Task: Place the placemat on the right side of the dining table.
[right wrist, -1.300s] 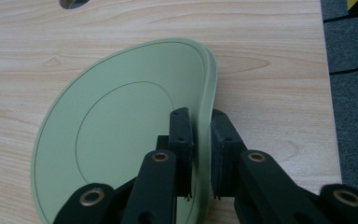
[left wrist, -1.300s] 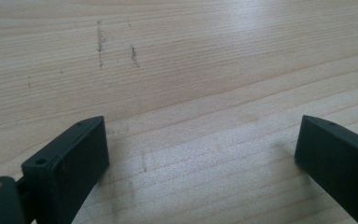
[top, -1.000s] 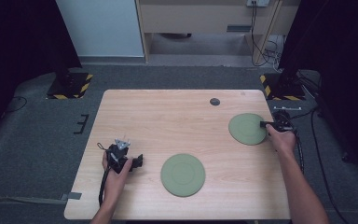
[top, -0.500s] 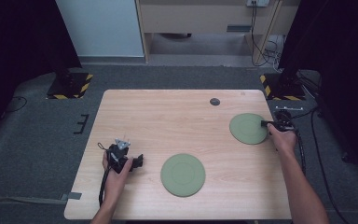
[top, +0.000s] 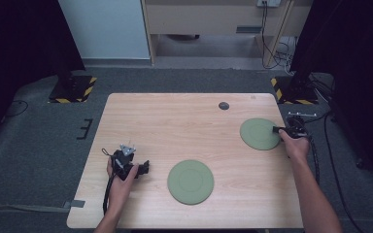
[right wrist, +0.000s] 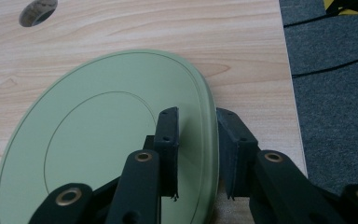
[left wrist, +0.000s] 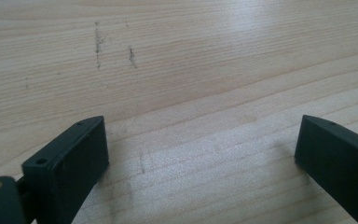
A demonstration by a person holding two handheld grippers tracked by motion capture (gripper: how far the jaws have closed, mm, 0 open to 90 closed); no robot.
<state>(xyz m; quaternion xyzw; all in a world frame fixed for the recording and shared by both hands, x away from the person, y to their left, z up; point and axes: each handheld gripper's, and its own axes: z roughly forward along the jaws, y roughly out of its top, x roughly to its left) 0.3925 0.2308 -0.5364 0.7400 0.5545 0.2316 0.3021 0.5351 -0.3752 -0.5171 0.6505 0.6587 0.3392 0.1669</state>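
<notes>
You are holding the right gripper at the 3 o'clock edge of the far plate, which is lying flat on the table near its right edge. In the right gripper view the jaws are straddling that plate's rim, one above the green face and one outside the edge. They have just been opening a little, and a thin gap is showing beside the rim, so the pads are no longer pressing on it; the plate is sitting between them, not gripped.

The cable hole is lying at about 11 o'clock from the far plate, well apart from it. The near plate is resting toward the front of the table, at roughly 7 o'clock from the far one and well clear of it.

Your left hand is resting the left gripper on the wood at 9 o'clock of the near plate, pointing toward it but apart from it. In the left gripper view the jaws are standing wide apart with bare tabletop between them, holding nothing.
</notes>
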